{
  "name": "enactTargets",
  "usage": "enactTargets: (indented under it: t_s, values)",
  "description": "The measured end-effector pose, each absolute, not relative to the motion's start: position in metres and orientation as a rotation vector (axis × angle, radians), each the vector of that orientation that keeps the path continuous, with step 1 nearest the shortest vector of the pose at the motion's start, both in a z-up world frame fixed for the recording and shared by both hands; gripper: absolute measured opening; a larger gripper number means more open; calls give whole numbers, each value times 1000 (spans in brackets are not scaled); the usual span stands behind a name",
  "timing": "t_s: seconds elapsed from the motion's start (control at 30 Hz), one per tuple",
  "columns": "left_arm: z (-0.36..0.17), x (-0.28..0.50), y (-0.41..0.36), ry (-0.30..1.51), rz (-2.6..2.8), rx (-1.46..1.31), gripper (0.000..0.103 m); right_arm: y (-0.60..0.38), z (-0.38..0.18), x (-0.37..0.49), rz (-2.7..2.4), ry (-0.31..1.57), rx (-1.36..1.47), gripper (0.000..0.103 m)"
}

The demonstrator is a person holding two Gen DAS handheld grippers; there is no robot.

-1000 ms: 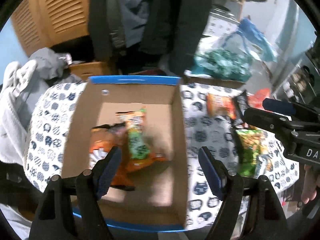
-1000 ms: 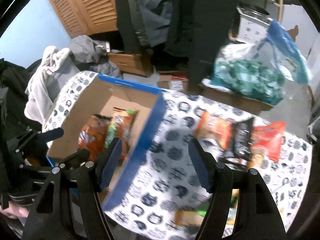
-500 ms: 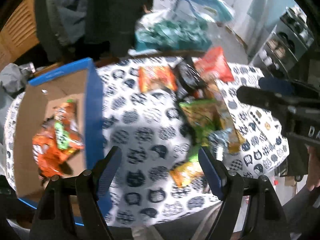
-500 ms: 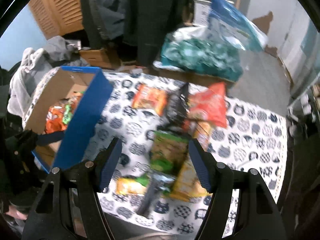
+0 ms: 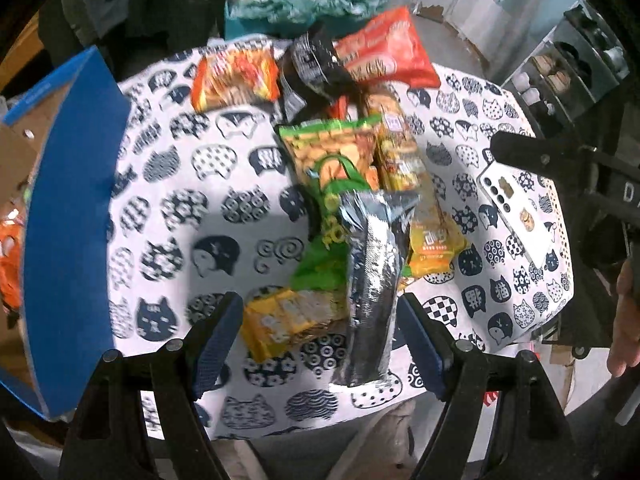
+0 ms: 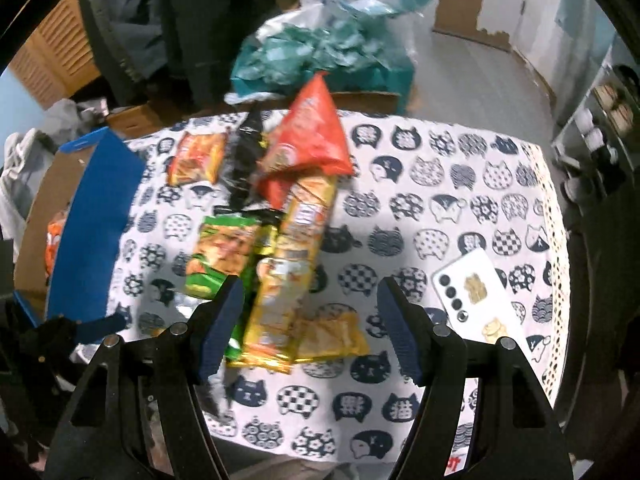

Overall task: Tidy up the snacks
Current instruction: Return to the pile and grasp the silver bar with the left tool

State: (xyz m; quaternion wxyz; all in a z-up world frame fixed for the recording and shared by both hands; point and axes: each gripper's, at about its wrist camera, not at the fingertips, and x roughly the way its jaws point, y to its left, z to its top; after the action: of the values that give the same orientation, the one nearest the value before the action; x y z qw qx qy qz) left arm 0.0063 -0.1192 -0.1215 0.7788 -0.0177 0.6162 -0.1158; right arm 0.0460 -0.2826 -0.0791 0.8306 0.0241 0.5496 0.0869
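Note:
A heap of snack packets lies on a cat-print tablecloth (image 5: 208, 208). My left gripper (image 5: 320, 336) is open above its near end, over a silver packet (image 5: 370, 280) and a small yellow packet (image 5: 288, 320). Farther back lie a green packet (image 5: 332, 160), an orange packet (image 5: 236, 78), a black packet (image 5: 316, 68) and a red packet (image 5: 384, 56). My right gripper (image 6: 310, 320) is open over a long yellow packet (image 6: 288, 264), next to the green packet (image 6: 224, 252). The blue-walled cardboard box (image 5: 68, 200) stands at the left with orange packets inside.
A white phone (image 6: 476, 296) lies face down on the cloth at the right. Behind the table sit a clear bag of teal items (image 6: 320, 52) and dark hanging clothes (image 6: 188, 20). A person's hand (image 5: 624, 320) shows at the right edge.
Both grippers have swung right from above the box to above the snack heap and come lower. The box now sits at the left edge of both views. Jaws stayed open.

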Motion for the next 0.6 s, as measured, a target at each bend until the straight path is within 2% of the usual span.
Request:
enactTargets:
  t_s: [0.27,0.37,0.4,0.47,0.5,0.53,0.6]
  values:
    - [-146,5,-133,1347,-255,-28,80,-296,-99,47,160,1192,87,70]
    - [-151,5,-135,1347,-277,-21,68,-296,-104,48,161,1200,91,70]
    - [-153,5,-136,1352,-284,-22,60,-296,-105,48,164,1201,92,70]
    - [-155,4,-137,1340,-288,-9,52,-294,-108,49,165,1205,88,70]
    - [-154,4,-138,1330,-299,0,39,-292,-110,49,167,1207,86,70]
    - [-154,4,-139,1330,-314,5,32,-291,-112,50,167,1209,84,70]
    - [-154,4,-139,1329,-329,2,29,-288,-116,51,168,1215,80,70]
